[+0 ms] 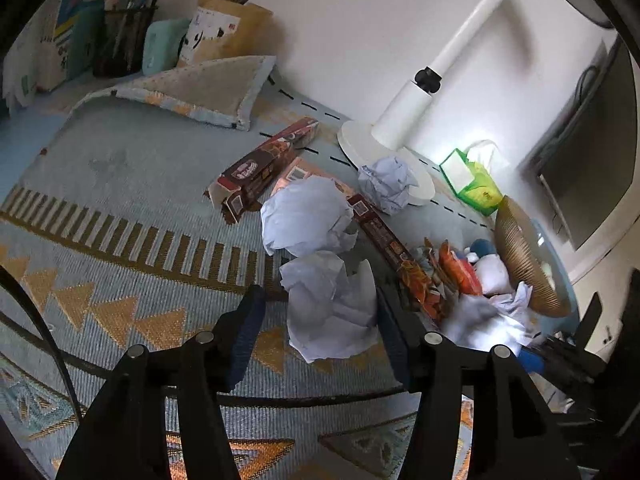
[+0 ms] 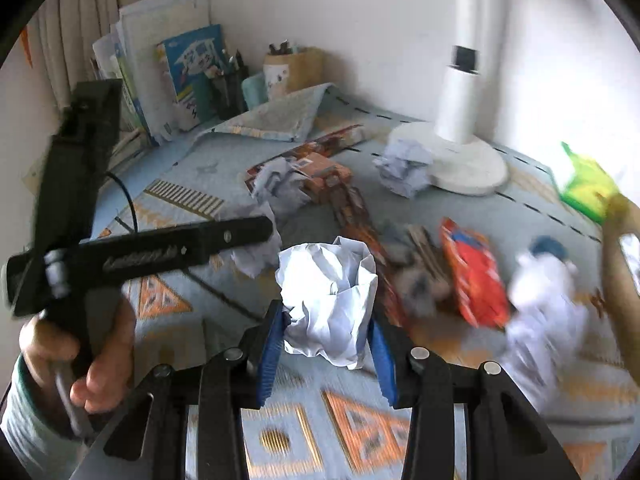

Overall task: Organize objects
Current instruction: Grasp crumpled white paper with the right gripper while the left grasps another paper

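Observation:
In the left wrist view my left gripper (image 1: 316,300) stands low over the patterned blue cloth (image 1: 120,208), around a crumpled white paper ball (image 1: 332,312). Its right finger touches the ball, but cloth shows between the left finger and the paper, so the gripper is open. In the right wrist view my right gripper (image 2: 326,340) is shut on another crumpled paper ball (image 2: 328,300), with both blue pads (image 2: 268,356) pressing its sides. Two more paper balls (image 1: 304,216) (image 1: 386,184) lie farther back, among brown snack boxes (image 1: 260,168).
A white stand's round base (image 1: 360,140) sits by the wall, with a green tissue pack (image 1: 476,184) to its right. A ribbed gold bowl (image 1: 520,256), an orange snack bag (image 1: 460,272) and a white plush toy (image 1: 492,276) crowd the right. Pen holders (image 1: 124,36) and books line the back left. A hand (image 2: 92,364) holds the left gripper.

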{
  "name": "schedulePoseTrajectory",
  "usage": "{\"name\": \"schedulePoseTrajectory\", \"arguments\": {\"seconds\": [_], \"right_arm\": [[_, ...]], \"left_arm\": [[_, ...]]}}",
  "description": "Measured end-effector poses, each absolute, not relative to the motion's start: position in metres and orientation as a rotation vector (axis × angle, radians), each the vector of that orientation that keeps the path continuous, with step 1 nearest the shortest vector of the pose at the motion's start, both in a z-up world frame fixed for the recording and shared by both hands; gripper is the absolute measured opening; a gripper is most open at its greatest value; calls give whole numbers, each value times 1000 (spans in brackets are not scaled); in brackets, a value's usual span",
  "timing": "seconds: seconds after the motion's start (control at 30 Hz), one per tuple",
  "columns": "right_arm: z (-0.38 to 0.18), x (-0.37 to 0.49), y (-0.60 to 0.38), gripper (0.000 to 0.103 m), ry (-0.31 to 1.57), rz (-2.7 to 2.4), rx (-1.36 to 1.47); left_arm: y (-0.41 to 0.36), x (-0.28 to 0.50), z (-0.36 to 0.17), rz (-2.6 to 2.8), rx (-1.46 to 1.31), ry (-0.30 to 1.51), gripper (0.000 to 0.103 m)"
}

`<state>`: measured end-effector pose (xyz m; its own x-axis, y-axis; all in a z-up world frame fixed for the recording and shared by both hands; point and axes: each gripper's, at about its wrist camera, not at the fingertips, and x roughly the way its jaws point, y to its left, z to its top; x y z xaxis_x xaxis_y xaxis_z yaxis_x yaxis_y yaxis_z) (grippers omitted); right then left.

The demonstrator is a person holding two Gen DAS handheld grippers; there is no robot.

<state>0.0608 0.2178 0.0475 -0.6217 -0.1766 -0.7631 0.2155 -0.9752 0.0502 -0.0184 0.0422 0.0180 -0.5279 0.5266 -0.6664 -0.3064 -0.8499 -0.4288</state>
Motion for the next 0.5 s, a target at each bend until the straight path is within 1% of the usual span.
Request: {"name": "schedulePoseTrajectory", "arguments": {"seconds": [0.03,0.07,0.1,0.2,0.33,0.5], "right_arm": [[49,69,223,40,54,-2657,1243],[50,77,230,40,32,-2663,1250],[51,84,236,40,7,-2665,1258],[51,108,255,40,-79,-2690,1294],[57,144,279,40,-151,-2739,1302],[56,186,315,40,-267,-2800,1372]], "left_arm": [[44,-18,18,2367,-1153,-341,53],[46,-18,19,2365,-1153,-321,47],[49,-16,20,2352,-1142,-301,39],[55,-6,24,2363,-1123,-237,38],[57,22,33,2295,-1116,-285,38],[74,72,50,2253,-1063,-212,38]]}}
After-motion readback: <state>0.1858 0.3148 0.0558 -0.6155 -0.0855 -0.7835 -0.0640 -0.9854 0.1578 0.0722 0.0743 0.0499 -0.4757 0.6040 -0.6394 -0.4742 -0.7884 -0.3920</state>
